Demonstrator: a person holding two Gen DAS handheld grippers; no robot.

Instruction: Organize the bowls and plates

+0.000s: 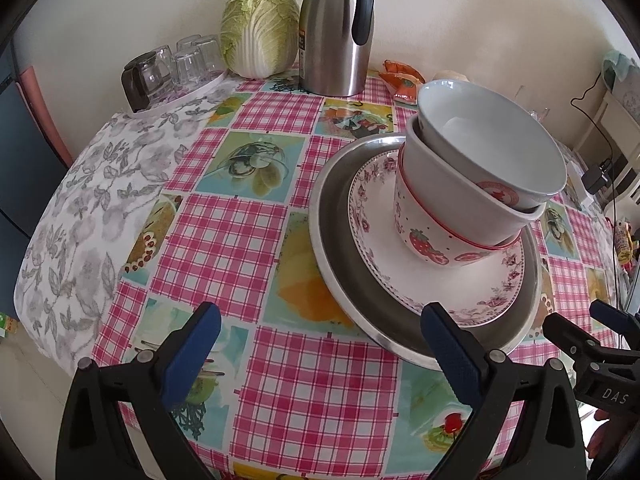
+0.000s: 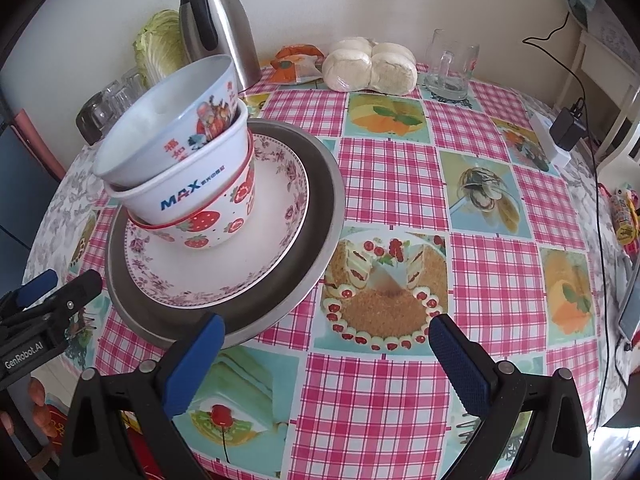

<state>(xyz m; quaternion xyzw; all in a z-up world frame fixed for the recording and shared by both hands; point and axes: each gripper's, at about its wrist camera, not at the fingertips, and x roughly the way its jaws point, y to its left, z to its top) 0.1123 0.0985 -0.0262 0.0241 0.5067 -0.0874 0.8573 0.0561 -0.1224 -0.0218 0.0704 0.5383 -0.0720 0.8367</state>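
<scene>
A steel plate (image 1: pixel 340 280) lies on the checked tablecloth and holds a floral plate (image 1: pixel 380 248). On it stands a strawberry bowl (image 1: pixel 424 240) with a white bowl (image 1: pixel 452 200) and a tilted top bowl (image 1: pixel 492 136) nested inside. The same stack shows in the right wrist view: steel plate (image 2: pixel 320 216), floral plate (image 2: pixel 276 236), strawberry bowl (image 2: pixel 208 228), MAX bowl (image 2: pixel 188 188), top bowl (image 2: pixel 160 120). My left gripper (image 1: pixel 320 332) is open and empty, just before the stack's near left. My right gripper (image 2: pixel 326 340) is open and empty, at the steel plate's near right edge.
At the back stand a steel thermos (image 1: pixel 336 32), a cabbage (image 1: pixel 260 28) and a tray of upturned glasses (image 1: pixel 176 68). Buns (image 2: pixel 368 66), a glass mug (image 2: pixel 450 66) and a charger (image 2: pixel 560 136) sit at the back right. The table edge lies near.
</scene>
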